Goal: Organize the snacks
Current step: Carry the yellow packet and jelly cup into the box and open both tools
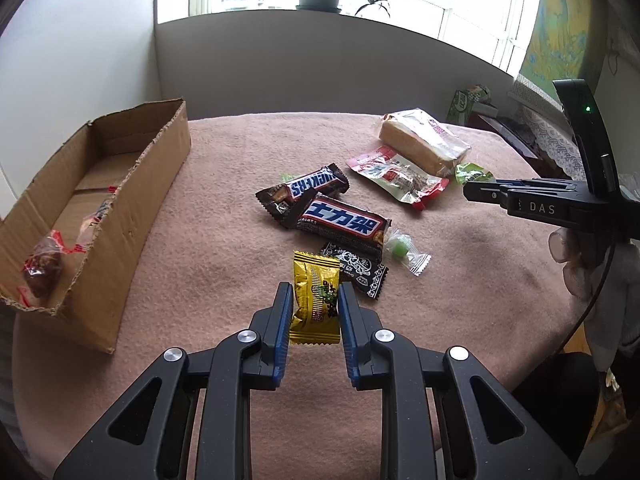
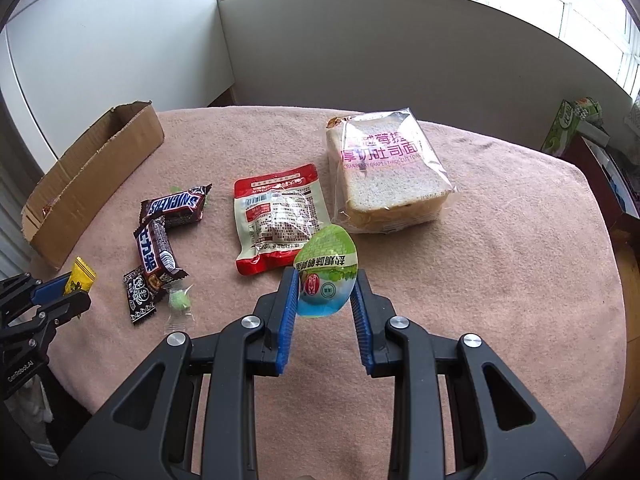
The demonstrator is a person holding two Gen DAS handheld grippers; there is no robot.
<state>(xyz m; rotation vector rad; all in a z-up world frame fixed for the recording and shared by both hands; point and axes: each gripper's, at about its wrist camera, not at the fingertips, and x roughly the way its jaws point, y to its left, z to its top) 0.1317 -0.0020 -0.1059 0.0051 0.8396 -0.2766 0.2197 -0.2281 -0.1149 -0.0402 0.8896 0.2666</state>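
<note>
The left claw [image 1: 314,306] pinches a yellow-wrapped candy [image 1: 315,295] between its blue pads, just above the pink-covered worktop [image 1: 224,208] and near the black patterned packet [image 1: 362,270], while the right claw [image 2: 326,290] is clamped on a green egg-shaped packet [image 2: 326,276] in front of the red-and-clear pouch [image 2: 280,216]. Two Snickers bars [image 1: 320,204] lie overlapping mid-worktop, with a bagged bread slice [image 2: 386,176] beyond. The cardboard box [image 1: 100,200] at the left edge holds red-wrapped sweets [image 1: 44,268].
</note>
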